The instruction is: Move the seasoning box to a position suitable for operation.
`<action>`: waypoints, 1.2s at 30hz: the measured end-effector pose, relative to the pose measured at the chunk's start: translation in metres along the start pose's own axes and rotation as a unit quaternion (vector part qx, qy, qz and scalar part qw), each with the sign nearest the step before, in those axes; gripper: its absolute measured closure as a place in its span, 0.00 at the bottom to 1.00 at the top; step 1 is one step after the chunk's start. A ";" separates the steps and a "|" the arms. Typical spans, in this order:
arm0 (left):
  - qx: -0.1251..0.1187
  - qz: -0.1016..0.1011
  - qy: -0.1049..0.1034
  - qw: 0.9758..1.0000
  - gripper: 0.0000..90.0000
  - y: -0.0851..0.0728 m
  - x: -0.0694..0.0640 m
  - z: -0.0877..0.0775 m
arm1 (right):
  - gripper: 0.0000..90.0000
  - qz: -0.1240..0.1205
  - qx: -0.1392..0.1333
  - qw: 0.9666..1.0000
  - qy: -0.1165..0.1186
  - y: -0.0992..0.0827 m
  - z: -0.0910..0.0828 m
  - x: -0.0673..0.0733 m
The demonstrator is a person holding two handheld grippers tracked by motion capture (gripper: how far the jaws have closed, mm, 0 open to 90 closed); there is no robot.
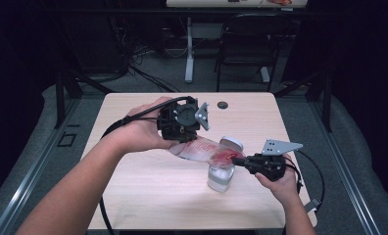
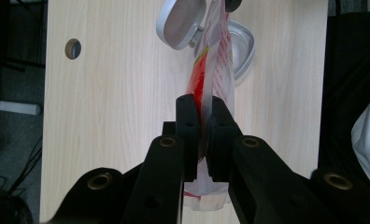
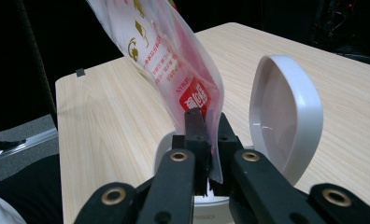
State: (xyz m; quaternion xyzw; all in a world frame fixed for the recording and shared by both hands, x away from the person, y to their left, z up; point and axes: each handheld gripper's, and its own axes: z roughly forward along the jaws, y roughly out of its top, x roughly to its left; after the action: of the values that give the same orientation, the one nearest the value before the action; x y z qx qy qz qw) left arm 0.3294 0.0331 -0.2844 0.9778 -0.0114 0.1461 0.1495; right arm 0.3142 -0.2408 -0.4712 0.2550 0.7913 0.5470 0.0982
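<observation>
- Two grippers, one pouch, one container, one table [image 1: 148, 181].
- Left gripper [image 1: 188, 141], clamped tight on one end of the red-and-white plastic pouch [image 1: 206, 152].
- Pouch stretched in mid-air between both grippers, right above the clear container [image 1: 220, 177] with its white flip lid [image 1: 230, 144] up.
- Right gripper [image 1: 239, 160], pinching the pouch's other end.

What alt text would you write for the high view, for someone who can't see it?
Two hands each hold a black claw, left claw and right claw, both clamped on a clear plastic packet with red print, stretched between them above an open-lidded clear container. All this sits over a light wooden table, with a dark room and chair behind.
</observation>
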 end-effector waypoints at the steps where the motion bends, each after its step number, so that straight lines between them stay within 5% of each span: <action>1: -0.001 0.000 -0.001 1.000 0.96 0.000 0.000 0.000 | 0.99 0.000 0.000 1.000 0.000 0.000 0.000 0.000; 36: -0.023 0.017 -0.004 1.000 0.96 0.012 0.001 -0.001 | 0.99 -0.003 -0.006 1.000 -0.017 -0.001 -0.020 0.004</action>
State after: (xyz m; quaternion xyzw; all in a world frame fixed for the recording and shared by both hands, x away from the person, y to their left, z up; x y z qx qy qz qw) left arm 0.3288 0.0221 -0.2799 0.9744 -0.0319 0.1441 0.1695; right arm 0.3024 -0.2551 -0.4638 0.2608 0.7870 0.5472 0.1150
